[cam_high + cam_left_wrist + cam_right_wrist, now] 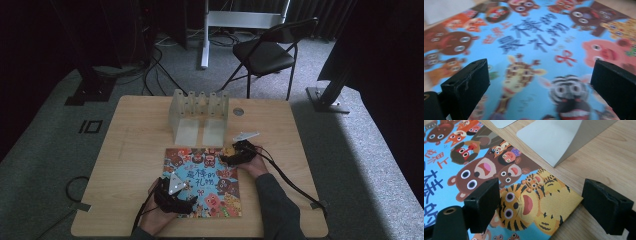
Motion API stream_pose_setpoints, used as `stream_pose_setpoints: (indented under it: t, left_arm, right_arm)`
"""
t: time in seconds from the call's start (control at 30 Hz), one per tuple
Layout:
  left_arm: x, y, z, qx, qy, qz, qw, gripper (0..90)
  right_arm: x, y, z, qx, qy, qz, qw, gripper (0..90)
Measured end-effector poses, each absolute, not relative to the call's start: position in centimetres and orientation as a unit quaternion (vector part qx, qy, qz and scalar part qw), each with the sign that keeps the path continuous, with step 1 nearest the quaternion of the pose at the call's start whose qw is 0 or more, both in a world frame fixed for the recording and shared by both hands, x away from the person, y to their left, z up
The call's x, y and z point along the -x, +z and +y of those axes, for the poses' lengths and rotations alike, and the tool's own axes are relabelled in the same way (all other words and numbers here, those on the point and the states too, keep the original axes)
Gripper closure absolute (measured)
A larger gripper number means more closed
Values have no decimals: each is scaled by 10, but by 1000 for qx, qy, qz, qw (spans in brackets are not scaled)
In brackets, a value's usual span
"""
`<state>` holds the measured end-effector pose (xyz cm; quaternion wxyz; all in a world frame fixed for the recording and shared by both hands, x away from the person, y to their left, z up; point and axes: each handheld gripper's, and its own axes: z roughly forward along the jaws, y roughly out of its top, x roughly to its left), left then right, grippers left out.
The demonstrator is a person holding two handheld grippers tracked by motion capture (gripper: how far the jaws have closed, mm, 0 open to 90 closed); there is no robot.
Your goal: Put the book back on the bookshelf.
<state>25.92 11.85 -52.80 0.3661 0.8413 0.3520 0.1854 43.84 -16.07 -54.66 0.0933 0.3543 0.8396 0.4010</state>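
A picture book [204, 182] with a bright blue cover full of cartoon animals lies flat on the wooden worktop [130, 150], close to the person's edge and just in front of a pale translucent rack [199, 115] that stands upright near the middle of the far side. The left tongs [187, 192] hover low over the book's near left part, the hand [159, 212] that carries them coming in from the bottom edge; in the left gripper view their two black jaws stand wide apart with the cover's giraffe and zebra drawings between them, pressing on nothing. The right tongs [226, 159] sit at the book's far right corner. In the right gripper view their jaws are likewise spread, one over the tiger drawing on the book [499, 182] and the other over bare wood, with the book's corner lying between them untouched. The flat foot of the rack [554, 137] rests on the worktop just beyond that corner, apart from the book by a thin strip of wood. Both pairs of tongs are released and hold nothing. A black folding chair [267, 50] stands on the grey carpet beyond the worktop.
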Motion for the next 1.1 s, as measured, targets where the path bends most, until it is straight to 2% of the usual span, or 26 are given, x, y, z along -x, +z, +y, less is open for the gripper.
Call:
stream_pose_setpoints:
  t: [0.3, 0.53, 0.8, 0.9, 1.0, 1.1]
  left_arm:
    - [-235, -531, 91, -872, 175, 285, 358, 14]
    - [-224, -531, 81, -884, 189, 237, 355, 14]
    - [-221, -535, 71, -882, 230, 229, 342, 15]
    - [-224, -531, 74, -872, 234, 240, 357, 35]
    - [-218, -527, 75, -864, 259, 231, 364, 40]
    - [-217, -521, 79, -857, 257, 232, 382, 45]
  right_arm:
    - [-439, -541, -172, -375, 442, 813, 57, 174]
    - [-437, -523, -176, -368, 469, 801, 54, 175]
    - [-434, -497, -177, -356, 500, 787, 50, 174]
    - [-432, -492, -175, -349, 504, 789, 47, 174]
    - [-432, -491, -173, -352, 501, 789, 53, 184]
    - [-434, -494, -171, -368, 485, 792, 51, 184]
